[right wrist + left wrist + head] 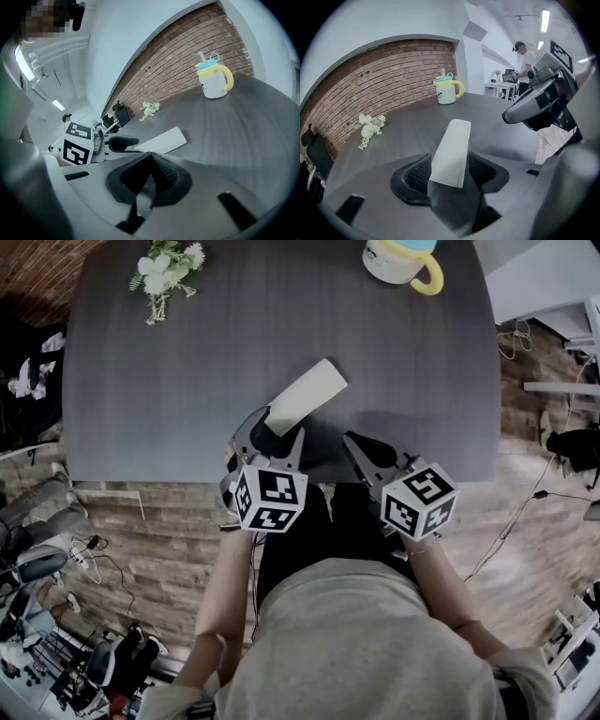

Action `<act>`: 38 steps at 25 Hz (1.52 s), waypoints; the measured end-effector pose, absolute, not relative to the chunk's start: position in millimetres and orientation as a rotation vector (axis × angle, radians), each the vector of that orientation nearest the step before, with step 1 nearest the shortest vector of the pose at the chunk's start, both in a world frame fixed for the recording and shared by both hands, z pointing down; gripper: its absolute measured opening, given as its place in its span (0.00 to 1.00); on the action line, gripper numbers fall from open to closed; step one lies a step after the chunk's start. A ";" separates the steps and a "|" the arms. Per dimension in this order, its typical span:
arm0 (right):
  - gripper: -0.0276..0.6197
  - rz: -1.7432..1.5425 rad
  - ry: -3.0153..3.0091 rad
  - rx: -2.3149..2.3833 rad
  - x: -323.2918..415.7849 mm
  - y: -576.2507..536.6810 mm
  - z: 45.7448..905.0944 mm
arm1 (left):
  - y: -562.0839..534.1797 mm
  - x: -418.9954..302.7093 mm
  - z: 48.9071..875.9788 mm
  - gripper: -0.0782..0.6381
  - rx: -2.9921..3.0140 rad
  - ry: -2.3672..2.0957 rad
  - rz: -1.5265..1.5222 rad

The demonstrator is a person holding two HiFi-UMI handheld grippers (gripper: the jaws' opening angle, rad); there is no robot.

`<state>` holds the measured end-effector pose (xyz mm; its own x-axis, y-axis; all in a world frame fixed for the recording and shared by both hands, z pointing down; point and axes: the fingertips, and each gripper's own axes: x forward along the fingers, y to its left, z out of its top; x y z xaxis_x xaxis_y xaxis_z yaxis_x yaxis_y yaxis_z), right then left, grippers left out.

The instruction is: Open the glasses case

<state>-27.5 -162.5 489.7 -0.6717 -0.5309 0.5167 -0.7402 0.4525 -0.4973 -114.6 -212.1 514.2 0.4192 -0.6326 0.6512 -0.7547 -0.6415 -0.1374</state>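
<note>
A pale grey glasses case [307, 395] lies closed and slantwise on the dark table [169, 381], near its front edge. My left gripper [275, 430] straddles the case's near end, jaws open, one pad on each side of it. In the left gripper view the case [452, 145] runs away between the two black pads, with a dark gap at the right pad. My right gripper [363, 446] hovers just right of the case at the table's front edge, its jaws shut on nothing. In the right gripper view the pads meet at the tip [151, 157] and the case [164, 139] lies beyond.
A white mug with a yellow handle [401, 259] stands at the far right of the table. A small bunch of white flowers [167, 273] lies at the far left. The table's front edge [187, 482] runs just under both grippers. A person [526, 58] stands far off in the room.
</note>
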 end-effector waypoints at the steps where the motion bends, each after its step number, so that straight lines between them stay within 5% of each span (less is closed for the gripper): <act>1: 0.05 1.046 -2.420 1.083 -29.4 -161.7 491.1 | -212.6 -113.7 517.2 0.46 2.495 -1.219 1.047; 28: 0.05 1.052 -2.446 1.045 -34.7 -174.4 486.8 | -226.3 -120.6 506.3 0.39 2.546 -1.230 0.985; 38: 0.05 1.013 -2.440 1.034 -39.2 -184.5 483.0 | -249.6 -138.5 496.4 0.20 2.516 -1.329 0.963</act>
<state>-39.2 -184.5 483.0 -0.6943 -0.5057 0.5121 -0.7197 0.4912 -0.4906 -138.5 -249.6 496.4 0.4055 -0.6937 0.5953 -0.7817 -0.6007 -0.1675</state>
